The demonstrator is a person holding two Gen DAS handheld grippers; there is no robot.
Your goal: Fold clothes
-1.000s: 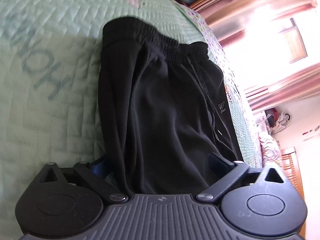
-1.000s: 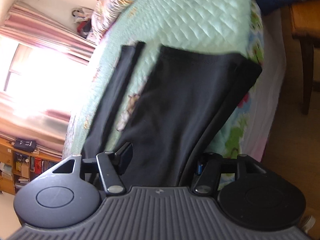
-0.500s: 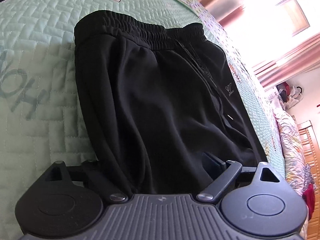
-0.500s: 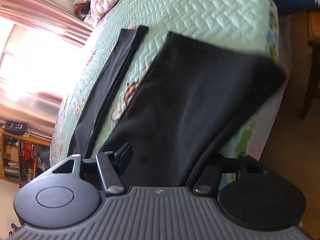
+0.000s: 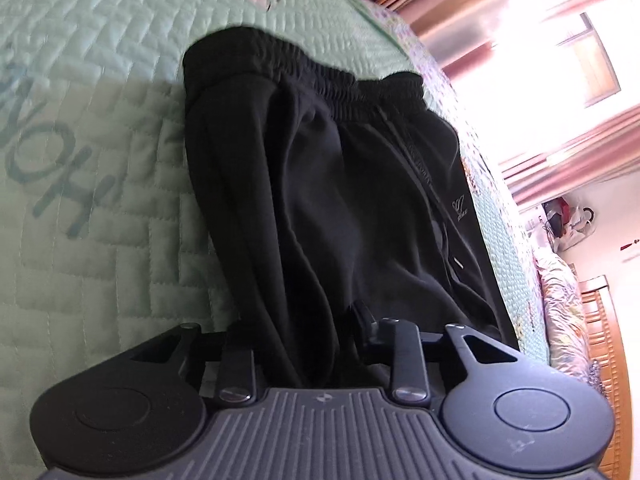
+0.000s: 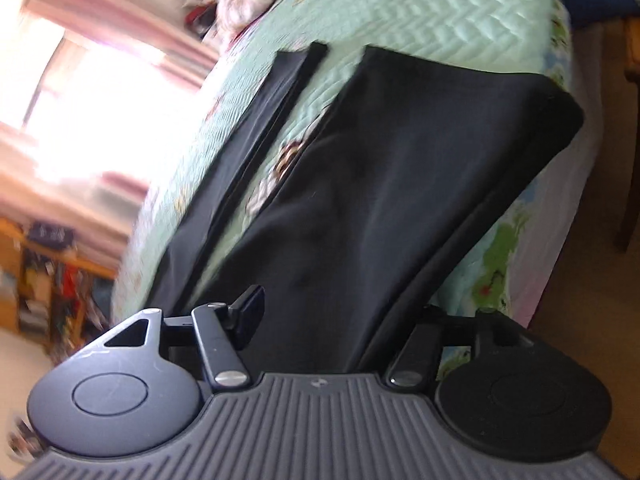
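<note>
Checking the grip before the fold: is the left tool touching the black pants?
Touching. The left wrist view shows the black pants bunched between the left tool's two fingers, fabric pressed against both.

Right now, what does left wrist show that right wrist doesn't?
Left wrist only: the pants' elastic waistband, a small logo, and teal lettering on the quilt. Right wrist only: the two leg ends, one lying flat, one draped toward the bed edge. Both: black pants on the green quilt, each gripper clamping fabric.
</note>
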